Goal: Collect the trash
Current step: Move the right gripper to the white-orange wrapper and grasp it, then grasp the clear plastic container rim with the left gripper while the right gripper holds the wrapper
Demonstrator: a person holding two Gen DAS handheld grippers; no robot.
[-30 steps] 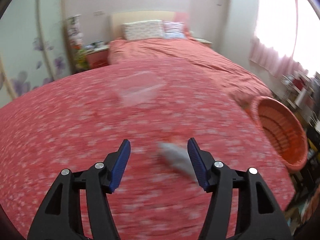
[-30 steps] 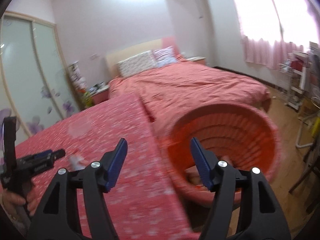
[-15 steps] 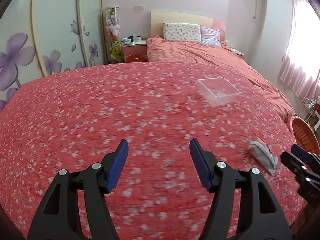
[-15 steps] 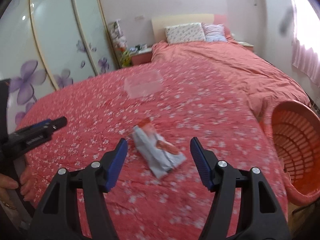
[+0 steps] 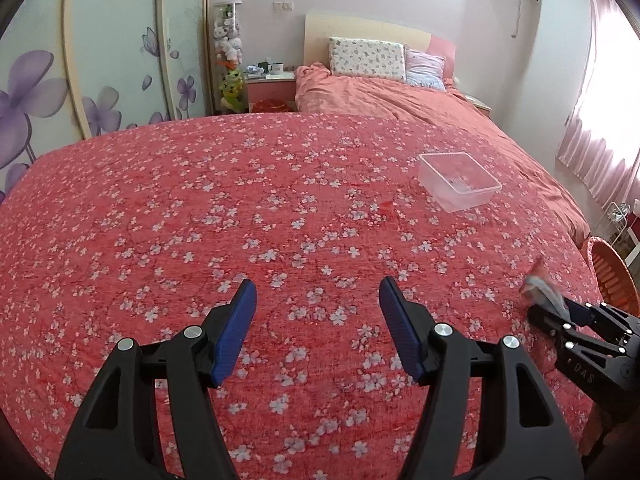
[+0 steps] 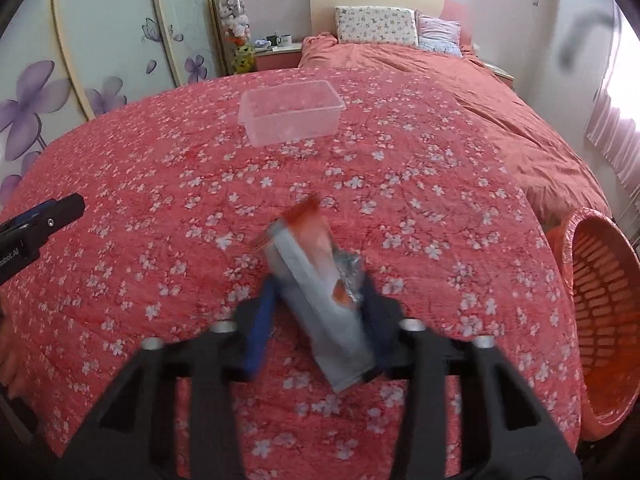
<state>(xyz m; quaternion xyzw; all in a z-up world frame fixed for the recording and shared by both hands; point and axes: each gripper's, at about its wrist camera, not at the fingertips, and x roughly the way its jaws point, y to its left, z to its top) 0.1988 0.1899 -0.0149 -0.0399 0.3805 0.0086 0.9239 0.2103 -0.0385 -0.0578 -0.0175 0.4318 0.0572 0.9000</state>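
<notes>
A grey and orange snack wrapper [image 6: 316, 280] lies on the red flowered bedspread [image 6: 160, 184], near its right edge. My right gripper [image 6: 320, 294] is over it with its jaws closing. The wrapper is between them and the blue pads [image 6: 262, 320] touch both its sides, crumpling it. The left wrist view shows the same grip at the far right, wrapper [image 5: 542, 290] sticking out of the right gripper [image 5: 560, 310]. My left gripper [image 5: 317, 286] hovers open over bare bedspread, nothing between its fingers. An orange slatted basket [image 6: 568, 240] stands past the bed's right edge.
A clear plastic container [image 6: 292, 116] sits upright on the bedspread beyond the wrapper. A second bed with pillows [image 5: 366, 58] lies farther back. A nightstand [image 5: 270, 88], a wardrobe with purple flowers [image 5: 36, 96] and pink curtains [image 5: 600, 140] ring the room.
My right gripper swung from the basket to the wrapper, came down over it, and its jaws narrowed around it. My left gripper swung left, away from the wrapper, still open.
</notes>
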